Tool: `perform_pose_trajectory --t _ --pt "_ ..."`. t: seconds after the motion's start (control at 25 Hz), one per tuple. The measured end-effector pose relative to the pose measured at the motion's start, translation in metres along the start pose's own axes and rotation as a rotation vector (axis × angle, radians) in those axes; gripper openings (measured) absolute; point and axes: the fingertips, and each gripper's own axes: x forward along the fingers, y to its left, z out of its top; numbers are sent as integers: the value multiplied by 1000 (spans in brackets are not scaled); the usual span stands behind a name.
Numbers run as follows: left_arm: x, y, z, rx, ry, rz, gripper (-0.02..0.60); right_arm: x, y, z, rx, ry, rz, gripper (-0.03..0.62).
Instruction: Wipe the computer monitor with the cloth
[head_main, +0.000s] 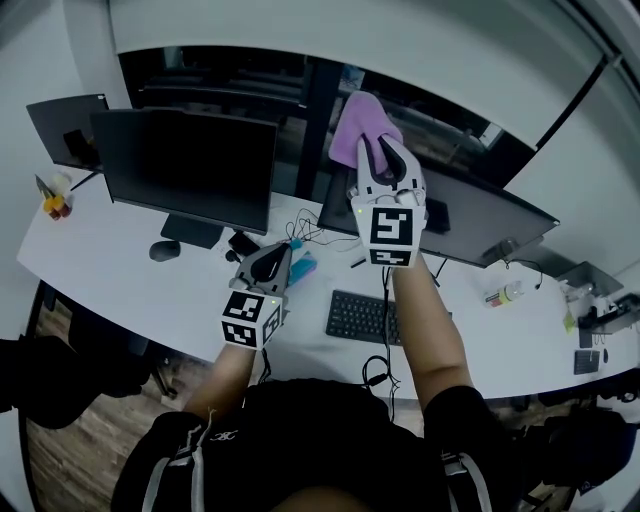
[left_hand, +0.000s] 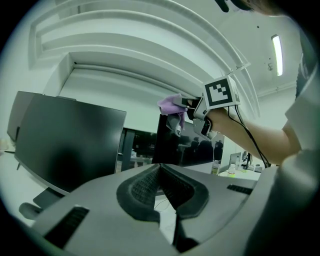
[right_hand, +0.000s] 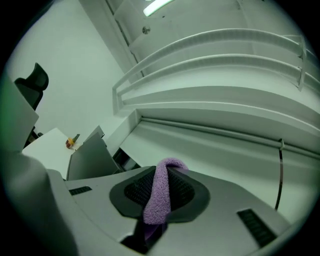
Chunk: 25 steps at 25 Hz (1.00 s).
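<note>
- Right gripper (head_main: 385, 150): raised high above the worktop (head_main: 120, 270), jaws clenched on a purple cloth (right_hand: 159, 200). One fold pinched between the pads, a small loop standing proud of the tips, the rest hanging loose below.
- Cloth position: at the upper left corner of the right-hand monitor (head_main: 480, 220), level with its top edge. Contact with the screen not resolvable in any view.
- Left gripper (left_hand: 159, 172): low over the worktop, in front of the gap between the two large monitors. Jaws pressed together on nothing, well apart from cloth and screen.
- Cloth handling (judged): light, soft and limp, with a looped, towel-like weave. Drapes and bunches rather than holding shape, so probably wipes best with a broad flap laid flat on the panel. Best gripped near a folded edge and deep in the pads, as here, to resist pulling free under drag.
- Monitor handling (judged): thin, rigid, reflective panel, probably vulnerable to point pressure and apt to rock if pushed hard. Calls for light strokes with fabric only, never the hard jaw tips. Bracing, if needed, at the bezel rather than the screen.
- Surroundings: second monitor (head_main: 185, 170) to the left; keyboard (head_main: 365, 318), mouse (head_main: 165, 250) and loose cables (head_main: 300, 230) on the worktop below.
</note>
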Motion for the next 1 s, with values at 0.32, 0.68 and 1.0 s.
perform_pose_trajectory --t 0.32,0.68,1.0 --pt "5 19 -1 -13 11 -37 12 34 2 -13 -54 142 13 78" --pt "11 27 -2 -29 8 -70 12 58 -5 -37 -9 353 144 78" --pt "15 31 -5 -39 19 -62 12 62 -15 -49 91 458 246 78"
